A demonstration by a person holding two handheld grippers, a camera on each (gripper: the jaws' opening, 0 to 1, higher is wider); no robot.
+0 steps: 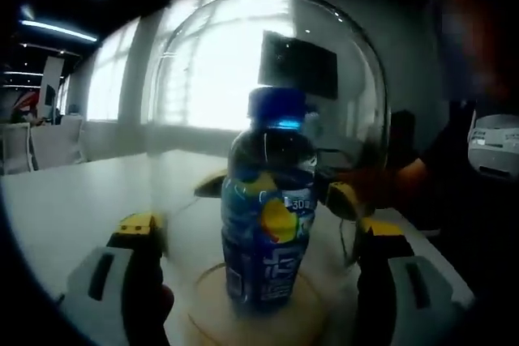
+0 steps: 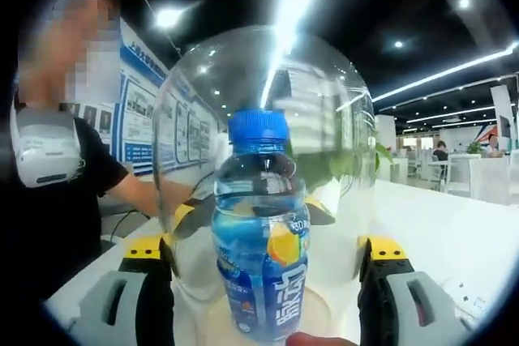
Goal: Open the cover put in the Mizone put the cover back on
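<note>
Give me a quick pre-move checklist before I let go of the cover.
1. Mizone bottle upright on the wooden base: ok.
2. Blue cap on the bottle: ok.
3. Glass cover over the bottle: ok.
4. Cover rim seated flat on the base all round: cannot tell.
5. Left gripper and right gripper jaws on either side of the cover: ok; actual contact: cannot tell.
6. White table beside the base free for pulling back: ok.
</note>
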